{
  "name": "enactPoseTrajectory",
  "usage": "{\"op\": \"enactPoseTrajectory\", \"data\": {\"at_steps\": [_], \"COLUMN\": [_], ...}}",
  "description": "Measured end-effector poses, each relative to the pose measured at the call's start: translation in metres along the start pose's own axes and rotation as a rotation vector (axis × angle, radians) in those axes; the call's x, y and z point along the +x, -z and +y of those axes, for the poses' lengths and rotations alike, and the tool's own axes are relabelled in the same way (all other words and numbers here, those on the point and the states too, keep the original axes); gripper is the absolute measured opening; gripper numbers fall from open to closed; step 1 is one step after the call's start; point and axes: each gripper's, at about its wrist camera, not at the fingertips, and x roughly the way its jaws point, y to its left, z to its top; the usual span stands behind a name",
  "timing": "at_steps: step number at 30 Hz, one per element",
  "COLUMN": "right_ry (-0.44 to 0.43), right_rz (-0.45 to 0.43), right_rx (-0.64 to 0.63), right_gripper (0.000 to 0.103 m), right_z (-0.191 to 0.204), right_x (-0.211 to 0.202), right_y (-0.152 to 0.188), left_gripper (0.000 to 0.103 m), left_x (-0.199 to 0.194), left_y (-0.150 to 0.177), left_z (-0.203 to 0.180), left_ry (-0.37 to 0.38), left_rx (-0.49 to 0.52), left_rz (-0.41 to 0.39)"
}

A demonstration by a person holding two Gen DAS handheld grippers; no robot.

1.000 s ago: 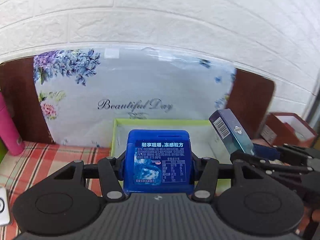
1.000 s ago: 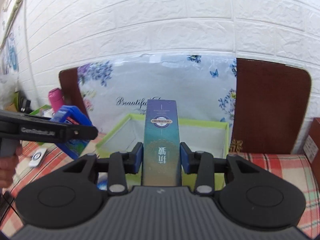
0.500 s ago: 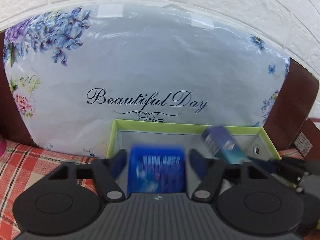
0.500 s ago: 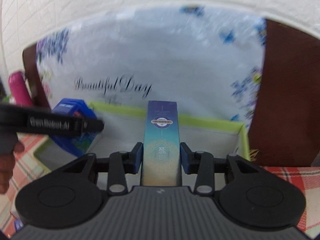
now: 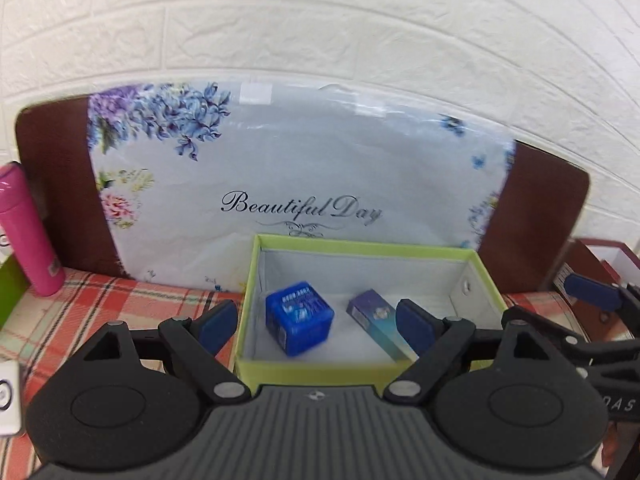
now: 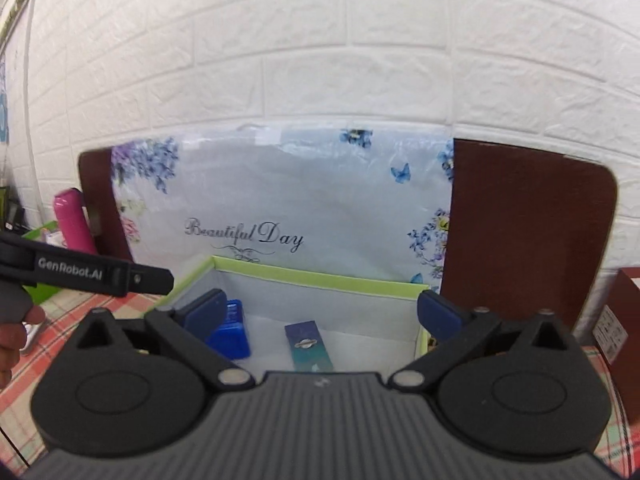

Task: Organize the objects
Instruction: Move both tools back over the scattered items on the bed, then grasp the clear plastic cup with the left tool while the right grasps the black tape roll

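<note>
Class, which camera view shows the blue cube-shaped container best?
The left wrist view: the blue container lies fully visible inside the green box. In the right wrist view, a finger of the right tool covers part of it.

you get bright, even light, soft shadows, glare on the plastic cover (image 5: 304,152), slight blur, curved dark-cornered edges.

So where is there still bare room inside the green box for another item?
Free: the green box floor along the back wall and the right corner. The strip between the blue container and the slim carton is tighter. Both opening grippers crowd the front rim.
</note>
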Motion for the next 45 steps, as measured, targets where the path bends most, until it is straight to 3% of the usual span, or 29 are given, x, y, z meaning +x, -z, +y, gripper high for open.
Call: {"op": "enactPoseTrajectory", "data": {"at_steps": [4,9,17,29,37,45], "right_ry": [0.007,0.022,0.065,0.089,0.052,0.089], "right_rz": [-0.012,0.007,0.066,0.166,0.226,0.248], "right_rx": [-0.003,-0.045,-0.085,-0.093,0.006,0.063], "right_gripper": [0.103,0.103,0.103,0.103,0.103,0.103], "right_z": [0.012,0.032,0.052,0.062,0.053,0.032], "right_x": [-0.044,-0.088,-0.126,-0.144,-0.15,-0.167], "right_y": [0.015,0.047,0.094,0.146,0.178,0.193], "left_gripper": [0.089,0.089,0.089,0.089,0.089,0.088], "left_x": [-0.046,-0.078,-0.087,-0.098,-0.106,-0.108], "left_y": [0.033,0.077,0.137,0.172,0.201,0.191], "left_z": [-0.008,-0.016,-0.012,-0.001,0.005,-0.021], "left_ry": [0.013,0.002,-0.062,-0.091,-0.015,0.12], "left_rx": [0.019,-0.006,-0.046,-0.065,-0.015,0.056], "left_rz": [-0.025,0.011,0.119,0.169,0.173,0.1]}}
